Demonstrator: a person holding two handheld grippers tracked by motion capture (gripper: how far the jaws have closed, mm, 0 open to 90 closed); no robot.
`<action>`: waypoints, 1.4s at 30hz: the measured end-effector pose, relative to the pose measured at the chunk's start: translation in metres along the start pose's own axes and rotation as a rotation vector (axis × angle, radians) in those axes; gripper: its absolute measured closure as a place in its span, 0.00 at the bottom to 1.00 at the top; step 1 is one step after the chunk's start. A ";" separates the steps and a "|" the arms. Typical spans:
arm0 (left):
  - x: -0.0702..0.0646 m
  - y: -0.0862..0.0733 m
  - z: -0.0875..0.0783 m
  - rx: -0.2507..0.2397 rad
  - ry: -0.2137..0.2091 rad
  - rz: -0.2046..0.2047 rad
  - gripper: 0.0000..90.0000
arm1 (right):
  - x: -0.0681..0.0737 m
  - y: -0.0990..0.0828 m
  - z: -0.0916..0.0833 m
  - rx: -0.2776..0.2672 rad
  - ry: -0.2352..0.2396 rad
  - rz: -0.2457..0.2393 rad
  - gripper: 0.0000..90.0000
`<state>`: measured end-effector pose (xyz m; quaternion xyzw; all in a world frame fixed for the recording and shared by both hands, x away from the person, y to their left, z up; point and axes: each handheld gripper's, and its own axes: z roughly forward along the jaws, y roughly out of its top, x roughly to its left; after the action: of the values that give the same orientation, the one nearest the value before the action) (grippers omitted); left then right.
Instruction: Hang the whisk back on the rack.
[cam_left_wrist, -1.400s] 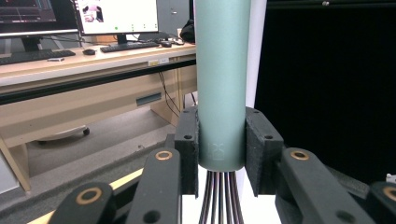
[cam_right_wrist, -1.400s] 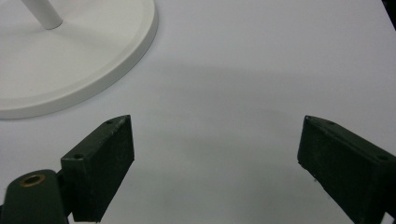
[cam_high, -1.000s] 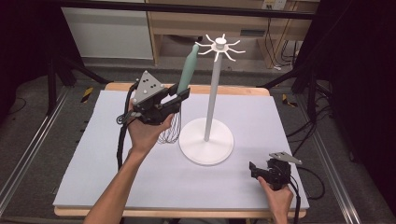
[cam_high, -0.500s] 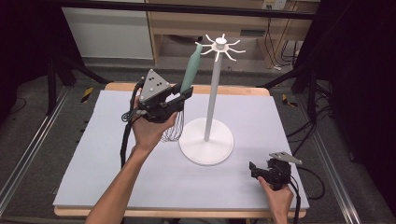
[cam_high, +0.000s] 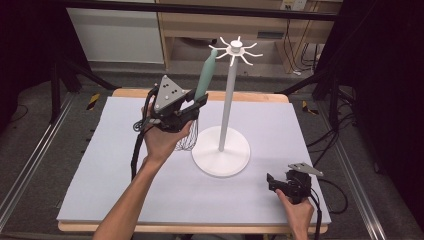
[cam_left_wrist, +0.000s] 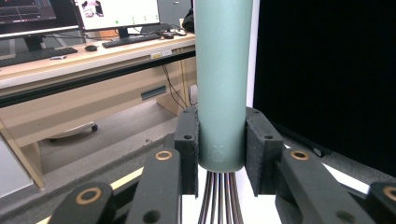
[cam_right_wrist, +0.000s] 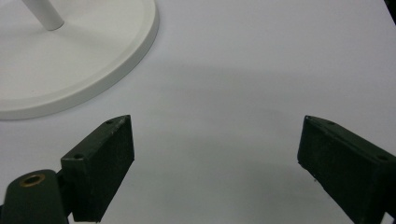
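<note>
Nearest the person, the right gripper (cam_high: 272, 181) rests low at the front right corner of the pale lilac table mat (cam_high: 125, 165), its black jaws spread wide with only bare mat between them; it sits where it did a second ago. Farther in, the left gripper (cam_high: 199, 101) is held above the mat, its pads clamped on the lower end of the sage-green, rounded handle of a wire whisk (cam_high: 205, 75), the dark wire loops hanging below beside the hand. Compared with the earlier frames, the left hand has drifted slightly right and up, bringing the whisk's upright handle closer to the white metal hook stand with a round base (cam_high: 221, 156), whose star of curved hooks sits just right of the handle's tip, not touching it. The mat covers a wooden table (cam_high: 240, 96) edged in light timber. Beyond it lie grey carpeted floor, black frame struts, cables, and a pale wooden desk (cam_left_wrist: 70, 60) carrying monitors and a keyboard.
</note>
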<state>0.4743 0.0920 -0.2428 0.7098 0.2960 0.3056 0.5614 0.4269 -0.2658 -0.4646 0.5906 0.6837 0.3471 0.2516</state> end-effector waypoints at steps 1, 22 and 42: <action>-0.001 -0.001 0.001 0.002 0.005 0.003 0.76 | 0.000 0.000 0.000 0.002 -0.001 -0.001 0.13; -0.002 -0.001 0.001 0.009 0.037 0.017 0.76 | 0.001 0.000 0.000 0.005 0.001 0.000 0.13; 0.031 0.001 0.004 0.004 0.068 -0.021 0.76 | 0.001 0.000 0.000 0.008 -0.001 0.001 0.13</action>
<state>0.4970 0.1132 -0.2397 0.6969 0.3229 0.3232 0.5529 0.4269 -0.2650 -0.4649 0.5921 0.6848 0.3441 0.2493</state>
